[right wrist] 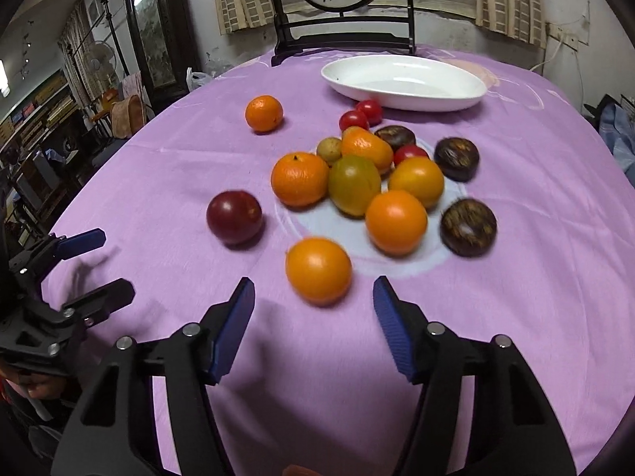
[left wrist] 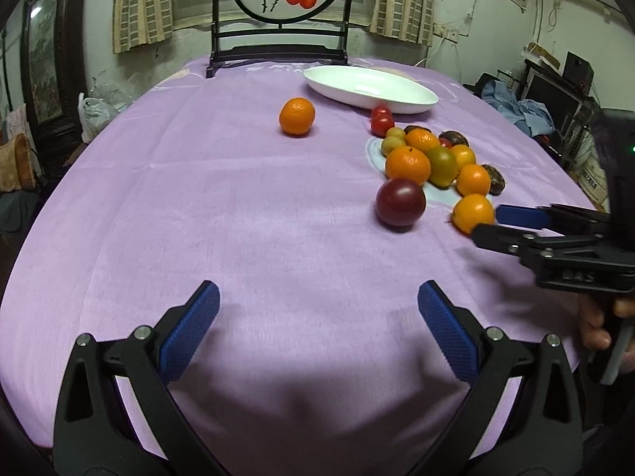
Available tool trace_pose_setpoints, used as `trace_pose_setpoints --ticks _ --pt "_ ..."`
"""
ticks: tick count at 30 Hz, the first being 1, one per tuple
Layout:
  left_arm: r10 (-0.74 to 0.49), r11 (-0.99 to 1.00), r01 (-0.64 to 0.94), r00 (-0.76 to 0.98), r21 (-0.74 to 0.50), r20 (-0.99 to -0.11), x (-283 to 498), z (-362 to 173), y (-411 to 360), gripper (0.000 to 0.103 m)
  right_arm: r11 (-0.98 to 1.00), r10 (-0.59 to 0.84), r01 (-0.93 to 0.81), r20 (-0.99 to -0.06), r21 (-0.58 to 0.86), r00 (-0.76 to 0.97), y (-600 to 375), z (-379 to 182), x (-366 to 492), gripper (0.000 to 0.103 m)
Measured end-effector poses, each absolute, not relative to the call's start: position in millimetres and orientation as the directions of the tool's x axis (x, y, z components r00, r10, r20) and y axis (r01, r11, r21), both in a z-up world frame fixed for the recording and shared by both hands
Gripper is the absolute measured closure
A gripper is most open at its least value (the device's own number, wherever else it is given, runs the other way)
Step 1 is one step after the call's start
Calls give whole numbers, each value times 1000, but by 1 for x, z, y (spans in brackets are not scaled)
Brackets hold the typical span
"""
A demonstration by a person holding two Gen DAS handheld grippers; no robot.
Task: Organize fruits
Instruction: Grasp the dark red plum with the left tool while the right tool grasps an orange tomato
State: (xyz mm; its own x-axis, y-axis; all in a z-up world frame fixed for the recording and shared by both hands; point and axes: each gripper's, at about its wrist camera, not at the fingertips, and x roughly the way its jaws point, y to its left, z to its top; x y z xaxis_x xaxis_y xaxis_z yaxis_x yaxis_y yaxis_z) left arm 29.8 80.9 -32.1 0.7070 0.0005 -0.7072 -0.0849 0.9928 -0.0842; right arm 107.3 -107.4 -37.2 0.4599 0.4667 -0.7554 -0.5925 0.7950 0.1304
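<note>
Left wrist view: left gripper spread apart over bare purple counter, holding nothing; right gripper at the right, jaws apart around an orange fruit.
Fruit pile: right of centre; lone mandarin apart to the left; white dish behind.
Right wrist view: right gripper apart, orange fruit just ahead between its tips; dark red plum to the left; white dish beyond the fruit pile.

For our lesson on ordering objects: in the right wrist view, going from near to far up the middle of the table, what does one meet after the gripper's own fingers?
Right gripper → nearest orange fruit → green-yellow fruit → small red tomatoes → white oval dish → dark wooden screen stand.
</note>
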Motion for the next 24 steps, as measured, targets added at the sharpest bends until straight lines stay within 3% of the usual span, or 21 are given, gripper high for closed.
trace_pose_setpoints --ticks 5,10,16,22,24 --pt "-58 994 -27 698 -107 -714 54 -25 79 3 783 482 -600 -769 164 419 -105 -44 117 64" --pt "-123 992 73 673 -100 -729 86 -23 61 12 744 575 -604 -734 285 362 -124 -46 116 66" --pt "-156 986 137 619 -90 -770 122 -34 41 34 744 585 -625 -684 237 436 -141 -35 101 66" --pt "-158 986 131 588 -99 -793 137 -41 37 40 733 625 -604 -660 313 417 -157 -35 110 66" --pt "-153 987 134 570 -93 -807 140 -45 35 49 726 634 -608 -655 320 411 -156 -35 112 66"
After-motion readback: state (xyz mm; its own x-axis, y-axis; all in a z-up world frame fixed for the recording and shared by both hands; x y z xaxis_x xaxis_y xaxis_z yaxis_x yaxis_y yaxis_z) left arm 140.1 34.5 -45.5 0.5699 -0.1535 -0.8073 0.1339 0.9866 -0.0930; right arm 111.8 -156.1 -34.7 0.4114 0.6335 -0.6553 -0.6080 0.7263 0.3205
